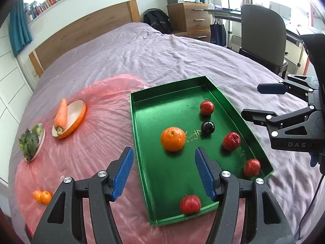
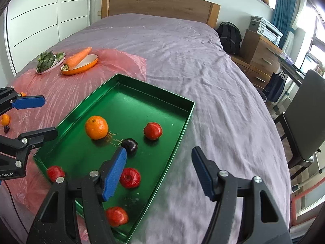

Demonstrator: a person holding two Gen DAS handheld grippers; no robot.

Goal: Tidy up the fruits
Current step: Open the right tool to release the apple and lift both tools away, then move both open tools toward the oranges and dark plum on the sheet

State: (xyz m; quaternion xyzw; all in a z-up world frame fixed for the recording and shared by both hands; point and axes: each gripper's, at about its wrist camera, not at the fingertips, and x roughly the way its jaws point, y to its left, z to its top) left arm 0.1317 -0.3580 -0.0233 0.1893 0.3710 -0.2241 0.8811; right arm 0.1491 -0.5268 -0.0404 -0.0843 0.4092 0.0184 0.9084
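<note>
Fruits are split between two places, taking the green tray (image 1: 140,134) as landmark. Inside it lie one large orange (image 1: 173,139), a dark plum (image 1: 207,127) and four red apples, all apart from one another. Outside it, on the pink sheet (image 1: 97,162) on the left gripper's side, sit two small oranges (image 1: 42,196); the right wrist view shows a small dark fruit (image 2: 6,129) beside them.

Left gripper (image 1: 164,174): jaws wide open, holding nothing, straddling the tray's near-left wall, the large orange just ahead between the finger lines.

Right gripper (image 2: 158,172): jaws wide open, empty, over the tray's opposite long edge.

Judgement: the stray fruits lie well left of the left jaws and farther still from the right. They are round, so no long axis governs the grip. The left gripper is the nearer and should swing left, away from the tray.
</note>
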